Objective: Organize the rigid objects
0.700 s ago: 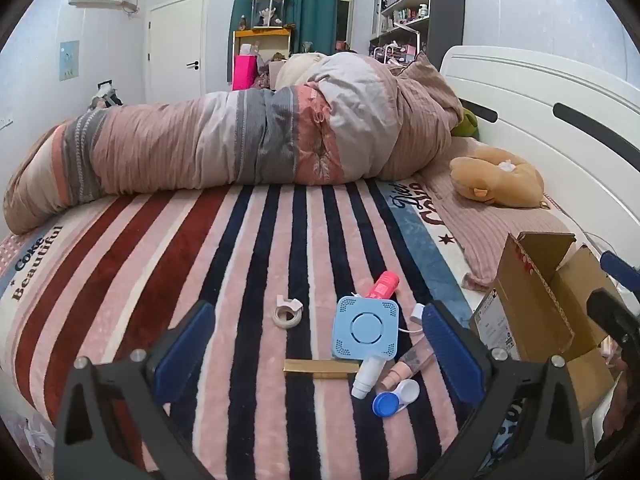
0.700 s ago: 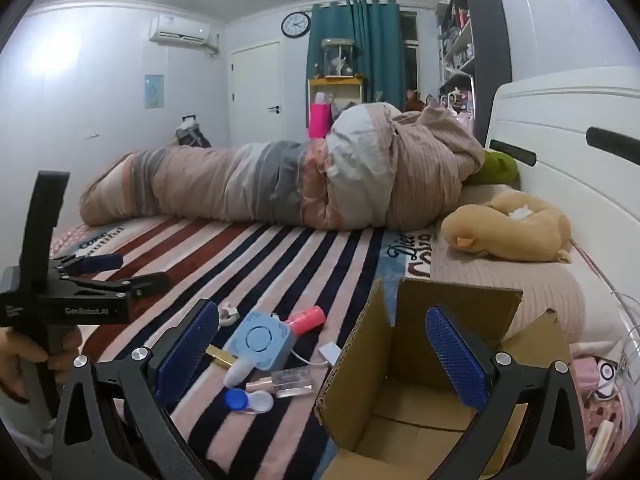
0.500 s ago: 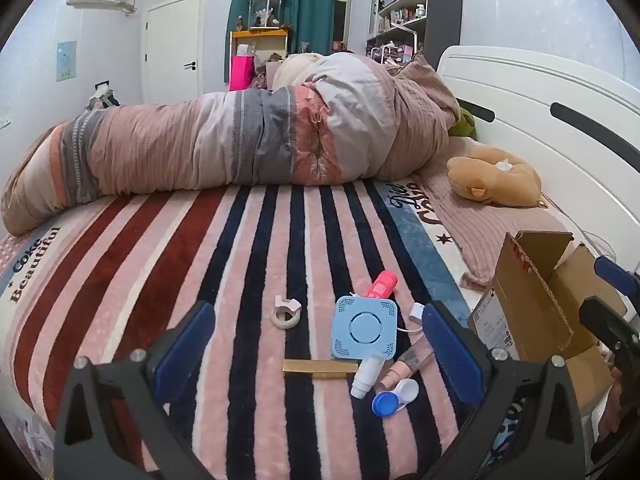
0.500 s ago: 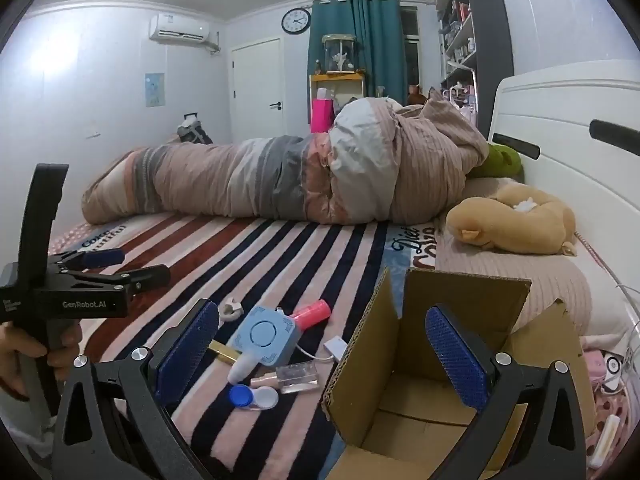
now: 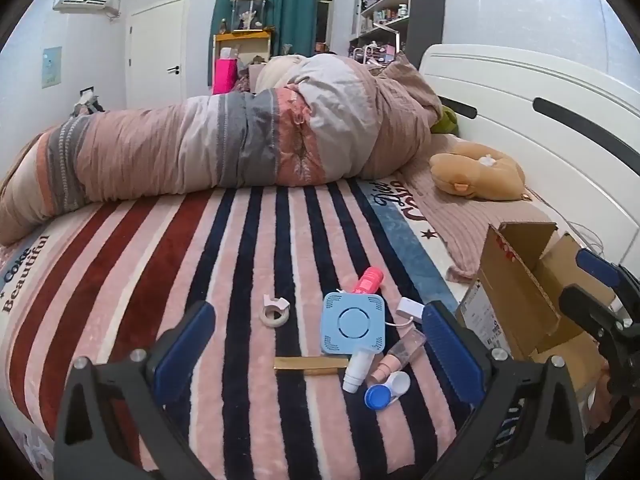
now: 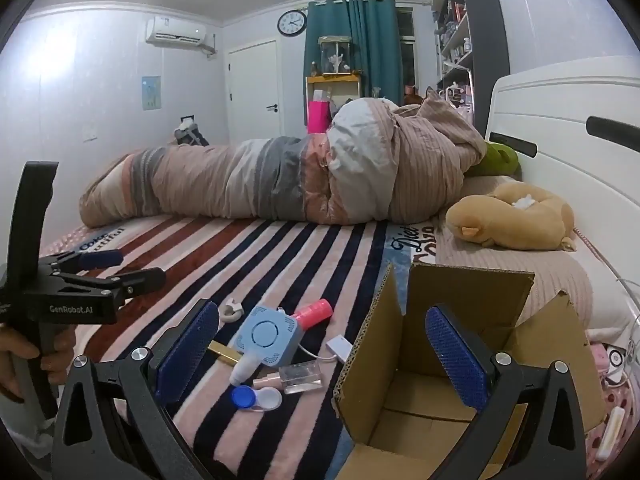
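Note:
Small items lie on the striped blanket: a light blue square device (image 5: 353,323) (image 6: 269,337), a pink tube (image 5: 367,280) (image 6: 313,313), a tape roll (image 5: 274,312) (image 6: 232,312), a gold bar (image 5: 310,362), a white bottle (image 5: 356,370) (image 6: 245,369), a clear spray bottle (image 6: 296,376) and a blue-and-white lens case (image 5: 387,391) (image 6: 256,398). An open cardboard box (image 5: 524,292) (image 6: 436,360) stands to their right. My left gripper (image 5: 318,356) is open above the items. My right gripper (image 6: 322,360) is open over the box's left wall.
A rolled quilt (image 5: 224,148) lies across the far side of the bed. A tan plush toy (image 5: 476,176) rests by the white headboard (image 5: 540,120). A white adapter with cable (image 5: 409,309) lies by the blue device. Shelves and a door stand behind.
Both views have shifted slightly; the items and box sit a little farther from the cameras. Nothing was grasped or moved.

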A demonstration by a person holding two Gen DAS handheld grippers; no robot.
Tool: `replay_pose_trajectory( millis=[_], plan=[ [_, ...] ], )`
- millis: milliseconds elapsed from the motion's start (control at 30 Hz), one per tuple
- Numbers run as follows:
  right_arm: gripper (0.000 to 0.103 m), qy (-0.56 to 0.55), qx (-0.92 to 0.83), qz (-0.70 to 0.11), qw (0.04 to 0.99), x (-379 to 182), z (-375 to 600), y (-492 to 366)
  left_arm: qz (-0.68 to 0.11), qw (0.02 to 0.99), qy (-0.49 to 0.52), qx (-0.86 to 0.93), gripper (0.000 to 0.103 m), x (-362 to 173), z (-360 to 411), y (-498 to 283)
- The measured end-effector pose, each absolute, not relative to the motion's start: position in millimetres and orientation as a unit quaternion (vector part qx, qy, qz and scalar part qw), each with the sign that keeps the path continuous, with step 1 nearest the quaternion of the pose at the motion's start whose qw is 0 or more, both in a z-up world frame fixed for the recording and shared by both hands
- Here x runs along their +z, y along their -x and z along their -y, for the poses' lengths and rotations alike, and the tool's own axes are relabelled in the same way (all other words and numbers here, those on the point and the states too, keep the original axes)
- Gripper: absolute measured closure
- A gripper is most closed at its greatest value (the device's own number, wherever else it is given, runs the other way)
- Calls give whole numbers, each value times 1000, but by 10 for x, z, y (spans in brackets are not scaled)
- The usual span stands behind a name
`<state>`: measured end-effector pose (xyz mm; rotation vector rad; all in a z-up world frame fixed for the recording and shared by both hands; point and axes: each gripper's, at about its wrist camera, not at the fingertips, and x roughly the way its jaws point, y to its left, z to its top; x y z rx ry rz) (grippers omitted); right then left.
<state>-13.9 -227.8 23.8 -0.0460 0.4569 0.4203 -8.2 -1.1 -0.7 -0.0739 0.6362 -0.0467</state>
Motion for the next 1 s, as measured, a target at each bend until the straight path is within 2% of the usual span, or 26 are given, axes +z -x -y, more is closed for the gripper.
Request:
replay_pose_trajectory(
  millis=[1000],
  plan=[
    [0,-6,226,-232,946,198,2275,134,-307,950,40,-46,1,69,56,228]
  ],
)
